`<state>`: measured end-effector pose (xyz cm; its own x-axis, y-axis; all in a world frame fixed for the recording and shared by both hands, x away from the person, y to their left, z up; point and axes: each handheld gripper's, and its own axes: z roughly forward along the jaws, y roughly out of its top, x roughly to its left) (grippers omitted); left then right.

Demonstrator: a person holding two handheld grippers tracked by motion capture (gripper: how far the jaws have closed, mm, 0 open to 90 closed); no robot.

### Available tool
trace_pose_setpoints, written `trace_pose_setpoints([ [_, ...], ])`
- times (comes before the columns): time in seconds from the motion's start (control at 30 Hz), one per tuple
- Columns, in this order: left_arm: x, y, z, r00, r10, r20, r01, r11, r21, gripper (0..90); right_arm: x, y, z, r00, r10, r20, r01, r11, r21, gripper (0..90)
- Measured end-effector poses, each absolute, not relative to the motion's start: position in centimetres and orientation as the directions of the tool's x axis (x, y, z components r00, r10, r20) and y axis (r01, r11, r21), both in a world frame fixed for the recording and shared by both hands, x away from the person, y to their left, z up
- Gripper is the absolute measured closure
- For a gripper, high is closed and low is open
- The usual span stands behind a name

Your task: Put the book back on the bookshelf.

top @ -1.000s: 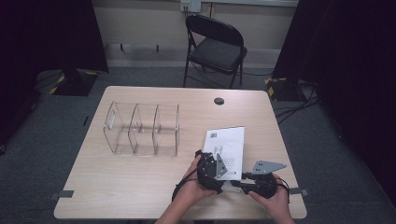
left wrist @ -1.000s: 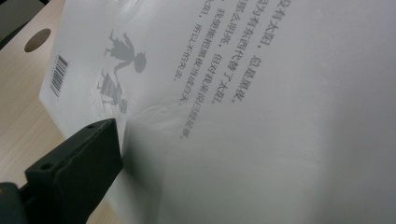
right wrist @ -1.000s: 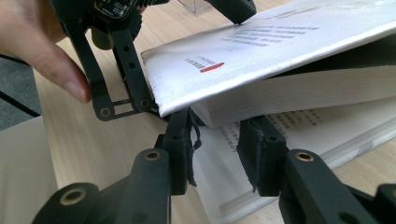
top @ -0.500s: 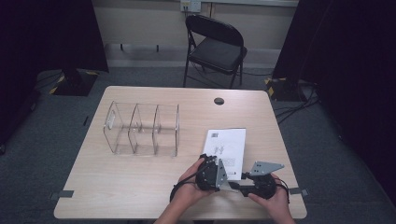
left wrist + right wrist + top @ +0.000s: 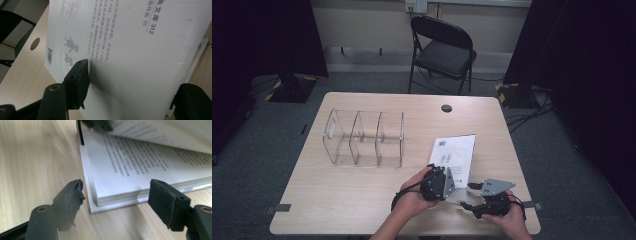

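Observation:
A white paperback book [image 5: 455, 150] with printed text lies at the table's front right. Its cover and top pages [image 5: 130, 37] are raised off the stack. My left gripper [image 5: 451, 181] holds that raised part. Its jaws have just been closing: one pad [image 5: 77, 80] lies flat on the cover and the other sits behind the far edge. My right gripper [image 5: 116, 192] is at the book's near corner, low over the table. Its jaws have just been opening and now stand apart on either side of the page stack [image 5: 120, 195] without touching it.
A clear plastic organiser [image 5: 364, 137] with three compartments stands left of the book. A cable hole [image 5: 446, 108] is in the wooden table [image 5: 337, 200] near the back edge. A black folding chair [image 5: 444, 47] stands behind the table. Both hands are near the front edge.
Both hands have stayed at the book's near end. The left gripper has shifted only slightly toward the front edge.

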<state>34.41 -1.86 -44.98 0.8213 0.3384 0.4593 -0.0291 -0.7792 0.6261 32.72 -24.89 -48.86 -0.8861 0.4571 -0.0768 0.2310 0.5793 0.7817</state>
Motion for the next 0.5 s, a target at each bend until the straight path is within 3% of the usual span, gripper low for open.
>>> trace_pose_setpoints([
  [0.5,35.1,-2.0,-42.6,0.834,0.356,0.421,0.025,-0.787,0.616,43.7,32.4,-24.5,-49.6,-0.878,0.383,-0.287,0.054,0.675,0.736,21.4],
])
